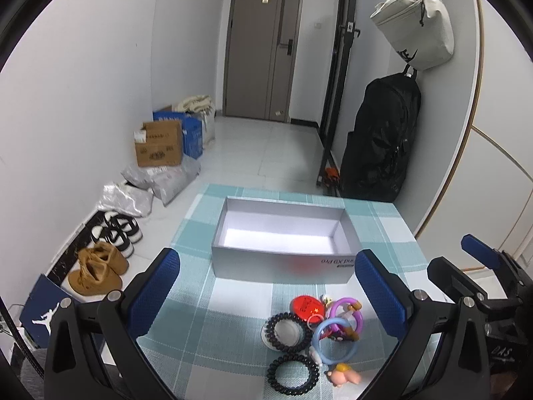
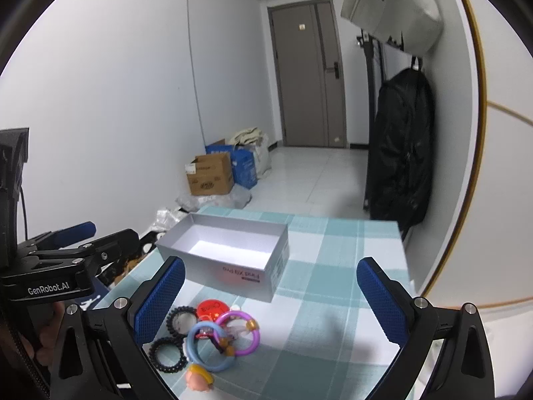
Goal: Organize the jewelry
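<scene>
An empty silver box [image 1: 283,260] [image 2: 213,268] stands on the checked tablecloth. In front of it lies a jewelry pile: two black coil hair ties [image 1: 292,374] [image 2: 167,354], a red round tag [image 1: 304,305] [image 2: 212,308], a purple ring [image 1: 344,313] [image 2: 245,333], a blue ring [image 1: 328,341] [image 2: 208,346] and a small pink figure [image 1: 343,376] [image 2: 199,380]. My left gripper [image 1: 268,288] is open above the pile, holding nothing. My right gripper [image 2: 271,296] is open too, with the pile near its left finger.
The small table [image 1: 393,233] ends close behind the box, with tiled floor beyond. Shoes [image 1: 100,266], bags and cardboard boxes [image 1: 160,146] line the left wall. A black backpack [image 1: 379,140] and a white bag [image 1: 416,23] hang on the right wall.
</scene>
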Demonstrator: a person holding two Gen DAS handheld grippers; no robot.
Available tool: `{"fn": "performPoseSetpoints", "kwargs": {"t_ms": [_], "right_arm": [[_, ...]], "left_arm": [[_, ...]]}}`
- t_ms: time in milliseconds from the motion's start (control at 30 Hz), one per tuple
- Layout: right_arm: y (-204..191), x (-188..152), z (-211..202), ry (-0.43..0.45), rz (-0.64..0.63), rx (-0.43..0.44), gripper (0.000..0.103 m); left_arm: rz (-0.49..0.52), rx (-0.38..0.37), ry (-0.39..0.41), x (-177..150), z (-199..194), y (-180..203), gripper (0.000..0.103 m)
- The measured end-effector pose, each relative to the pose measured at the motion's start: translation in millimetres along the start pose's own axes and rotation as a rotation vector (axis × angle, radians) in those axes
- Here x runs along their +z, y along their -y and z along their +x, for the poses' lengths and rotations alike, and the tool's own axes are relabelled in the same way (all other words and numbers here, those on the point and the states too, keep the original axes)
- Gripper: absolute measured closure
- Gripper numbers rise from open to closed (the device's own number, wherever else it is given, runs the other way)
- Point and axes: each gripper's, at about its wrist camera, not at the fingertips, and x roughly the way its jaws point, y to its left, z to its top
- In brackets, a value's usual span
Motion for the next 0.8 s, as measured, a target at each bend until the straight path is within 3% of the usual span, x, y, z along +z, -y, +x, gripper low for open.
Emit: {"fn": "performPoseSetpoints", "kwargs": {"t_ms": [233,400,700,800], "right_arm": [[0,-6,23,-0.125,0.038,0.109,0.000],[-22,-25,43,-0.266,-0.032,0.208,0.000],[-49,-58,60,-0.448,-0.127,0.195,0.008],[-46,-63,59,-0.491,-0.083,0.211,0.019]], "left_arm": [[-0.089,-0.028,-0.082,-2,15,-30,0.001],[-0.129,-0.001,-0.133,-4,30,-49,0.001],[-0.082,0.017,-0.237,-17,38,-52,0.001],[-0.097,0.003,-0.249,-17,40,-57,0.001]]}}
